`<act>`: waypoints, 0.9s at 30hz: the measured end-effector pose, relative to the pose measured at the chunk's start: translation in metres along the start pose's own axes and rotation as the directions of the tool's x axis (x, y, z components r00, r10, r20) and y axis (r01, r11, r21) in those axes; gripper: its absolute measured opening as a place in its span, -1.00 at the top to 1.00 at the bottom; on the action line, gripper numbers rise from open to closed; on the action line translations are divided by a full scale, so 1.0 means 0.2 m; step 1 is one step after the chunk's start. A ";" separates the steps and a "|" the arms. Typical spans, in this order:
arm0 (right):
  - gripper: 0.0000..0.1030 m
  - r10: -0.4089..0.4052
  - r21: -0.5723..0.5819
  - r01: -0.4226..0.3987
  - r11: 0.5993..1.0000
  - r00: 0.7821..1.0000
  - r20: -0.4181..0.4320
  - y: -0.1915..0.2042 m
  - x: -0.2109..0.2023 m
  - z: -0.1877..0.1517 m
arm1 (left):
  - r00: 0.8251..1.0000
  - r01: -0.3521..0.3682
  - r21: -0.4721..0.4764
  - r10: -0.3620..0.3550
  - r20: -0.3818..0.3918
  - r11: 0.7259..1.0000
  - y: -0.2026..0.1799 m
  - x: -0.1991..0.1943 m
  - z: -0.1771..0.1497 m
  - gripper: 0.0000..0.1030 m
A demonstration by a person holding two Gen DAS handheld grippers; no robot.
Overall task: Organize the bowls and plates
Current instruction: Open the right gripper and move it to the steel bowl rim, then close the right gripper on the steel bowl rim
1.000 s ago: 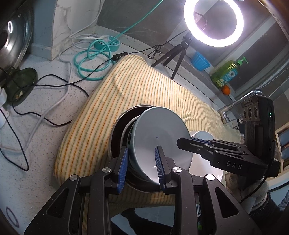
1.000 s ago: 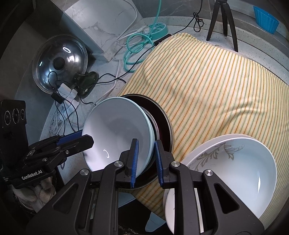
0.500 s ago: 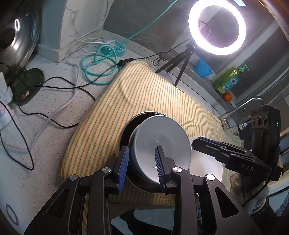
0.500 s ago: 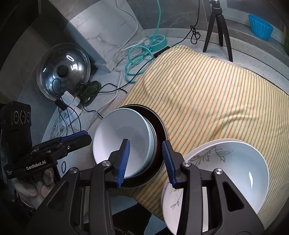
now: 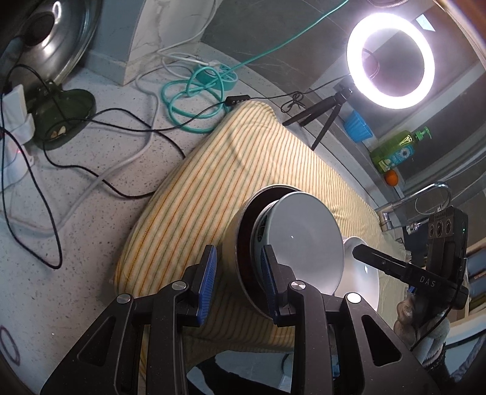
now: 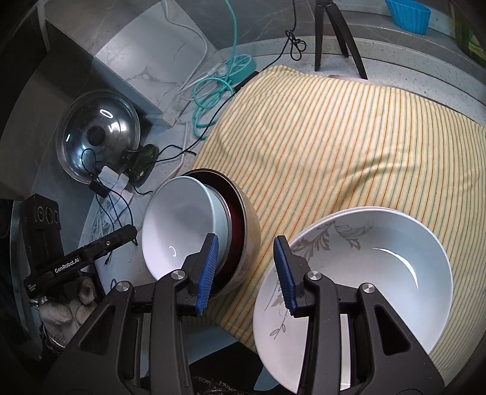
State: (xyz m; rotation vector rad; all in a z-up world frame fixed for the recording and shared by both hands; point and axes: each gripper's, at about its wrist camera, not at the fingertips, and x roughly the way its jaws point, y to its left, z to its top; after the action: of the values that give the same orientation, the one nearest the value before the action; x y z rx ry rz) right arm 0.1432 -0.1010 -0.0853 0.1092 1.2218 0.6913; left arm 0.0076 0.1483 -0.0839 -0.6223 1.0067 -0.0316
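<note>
The pale grey-white ceramic bowl (image 6: pixel 182 224) is sitting nested in a steel bowl with a dark red lining (image 6: pixel 243 224) on the striped yellow cloth (image 6: pixel 334 145), tilted, mouth facing left in my right view; my right gripper (image 6: pixel 246 270) is standing partly open, gripping nothing; my left gripper (image 5: pixel 238 281) is partly open, empty.

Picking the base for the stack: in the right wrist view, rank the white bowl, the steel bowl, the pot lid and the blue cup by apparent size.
1. White bowl, though it is nearest the camera.
2. Steel bowl and pot lid: they look alike, so no ranking.
3. Blue cup, farthest away.
</note>
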 end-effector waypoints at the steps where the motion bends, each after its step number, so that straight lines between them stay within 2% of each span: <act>1: 0.24 0.004 0.003 -0.004 1.000 1.000 -0.002 -0.01 0.00 0.00 | 1.000 -0.002 0.001 0.002 -0.004 1.000 0.00 0.01 0.00 0.47; 9: 0.25 0.015 -0.003 -0.015 1.000 1.000 -0.016 0.01 0.05 0.01 | 1.000 0.007 -0.016 -0.008 -0.023 1.000 0.02 0.04 -0.01 0.48; 13: 0.39 0.013 -0.008 -0.013 1.000 0.999 -0.029 0.01 0.07 0.01 | 0.999 0.015 -0.036 -0.016 -0.041 0.999 0.04 0.06 -0.01 0.49; 27: 0.51 0.020 0.000 -0.020 1.000 0.997 -0.071 -0.01 0.16 0.01 | 0.998 0.017 -0.025 -0.018 -0.053 1.000 0.05 0.10 0.01 0.49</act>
State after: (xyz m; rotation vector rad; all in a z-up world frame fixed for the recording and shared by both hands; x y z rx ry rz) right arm 0.1511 -0.0846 -0.1113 0.0977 1.2900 0.7181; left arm 0.0169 0.1506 -0.1028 -0.6554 1.0546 -0.0515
